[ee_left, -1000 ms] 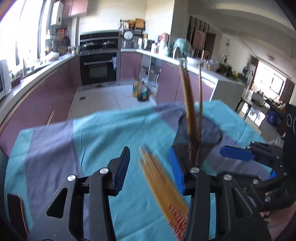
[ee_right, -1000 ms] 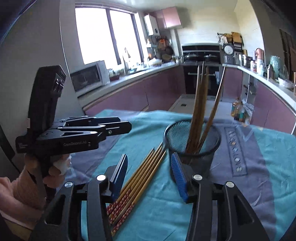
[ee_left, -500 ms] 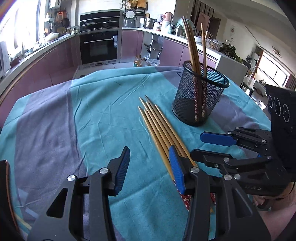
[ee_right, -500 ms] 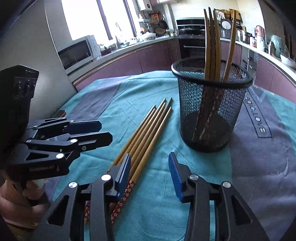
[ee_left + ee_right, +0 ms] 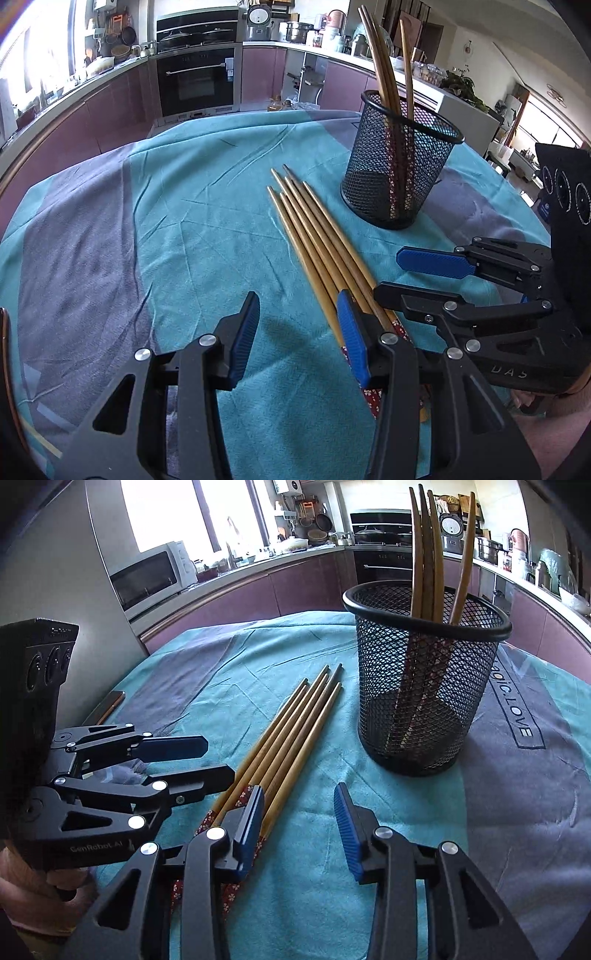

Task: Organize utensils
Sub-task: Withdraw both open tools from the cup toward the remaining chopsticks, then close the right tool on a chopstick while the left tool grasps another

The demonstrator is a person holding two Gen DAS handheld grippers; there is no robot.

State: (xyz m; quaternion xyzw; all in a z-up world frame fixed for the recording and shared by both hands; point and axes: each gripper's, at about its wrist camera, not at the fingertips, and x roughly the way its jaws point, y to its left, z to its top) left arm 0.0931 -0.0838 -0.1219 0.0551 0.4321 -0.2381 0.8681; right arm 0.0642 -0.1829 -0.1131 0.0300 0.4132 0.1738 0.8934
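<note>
Several bamboo chopsticks with red patterned ends lie side by side on the teal cloth, also visible in the right wrist view. Behind them stands a black mesh cup holding several upright chopsticks. My left gripper is open low over bare cloth, and its right finger covers the bundle's thick ends. My right gripper is open too, its left finger over the patterned ends; it grips nothing. Each gripper shows in the other's view: the right one and the left one flank the bundle.
The round table wears a teal and grey cloth with printed lettering. A flat dark object lies near the table's left edge. Purple kitchen counters, an oven and a microwave stand beyond.
Both grippers have come down toward the table and tipped downward, ending at the chopsticks' thick ends. The right jaws have narrowed a little. The chopsticks and cup have not moved.
</note>
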